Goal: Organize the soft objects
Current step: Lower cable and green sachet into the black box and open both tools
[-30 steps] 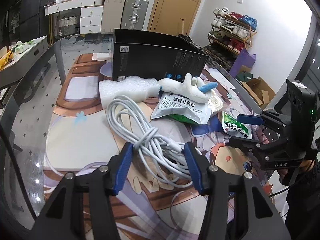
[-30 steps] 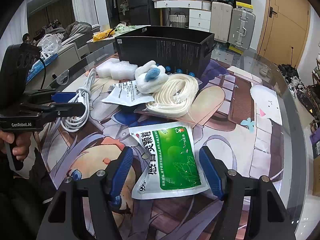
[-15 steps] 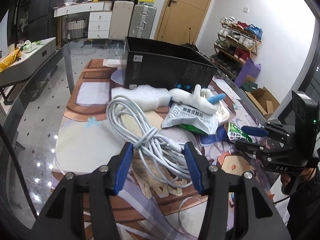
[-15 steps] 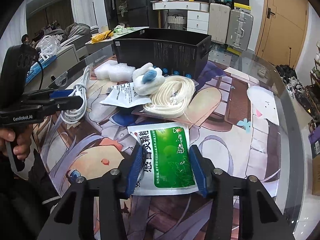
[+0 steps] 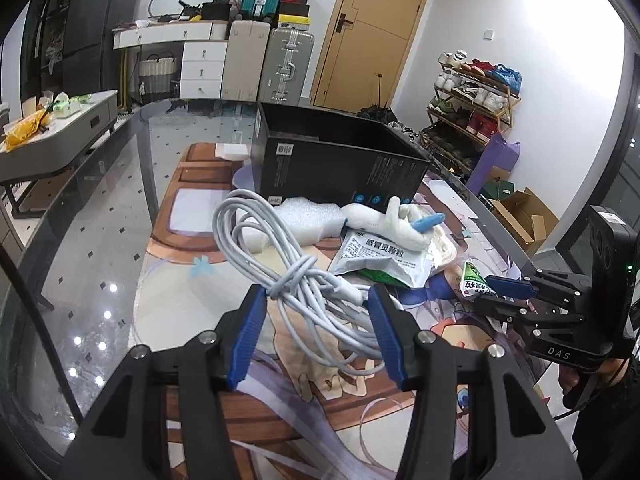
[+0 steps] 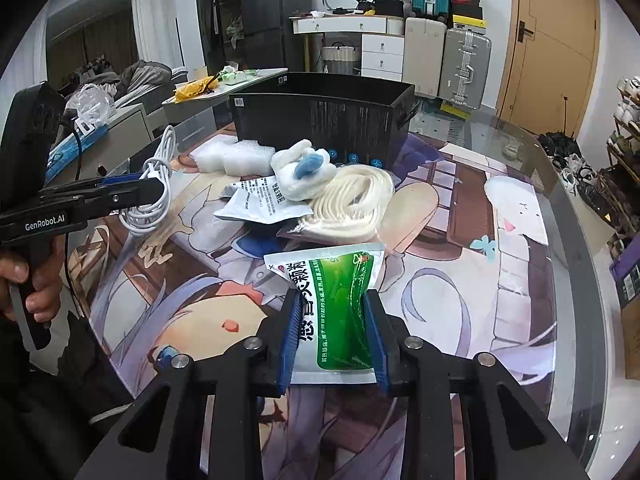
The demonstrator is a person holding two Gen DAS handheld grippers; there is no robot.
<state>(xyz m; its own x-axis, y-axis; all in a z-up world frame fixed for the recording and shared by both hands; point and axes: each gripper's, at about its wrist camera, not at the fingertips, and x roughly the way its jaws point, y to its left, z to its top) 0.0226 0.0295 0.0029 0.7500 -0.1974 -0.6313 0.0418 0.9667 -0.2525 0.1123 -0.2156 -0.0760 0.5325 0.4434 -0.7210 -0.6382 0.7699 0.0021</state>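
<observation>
While the left gripper (image 5: 316, 312) grips the cable (image 5: 280, 264), the right gripper (image 6: 334, 320) pinches the pouch (image 6: 336, 300), box (image 6: 320, 120) beyond both.

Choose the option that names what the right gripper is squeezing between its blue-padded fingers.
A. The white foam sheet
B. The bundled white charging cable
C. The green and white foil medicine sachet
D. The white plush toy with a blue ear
C: in the right wrist view the right gripper has both pads pressed into the green and white foil medicine sachet, which buckles between them; the bundled white charging cable is in the left gripper.
</observation>
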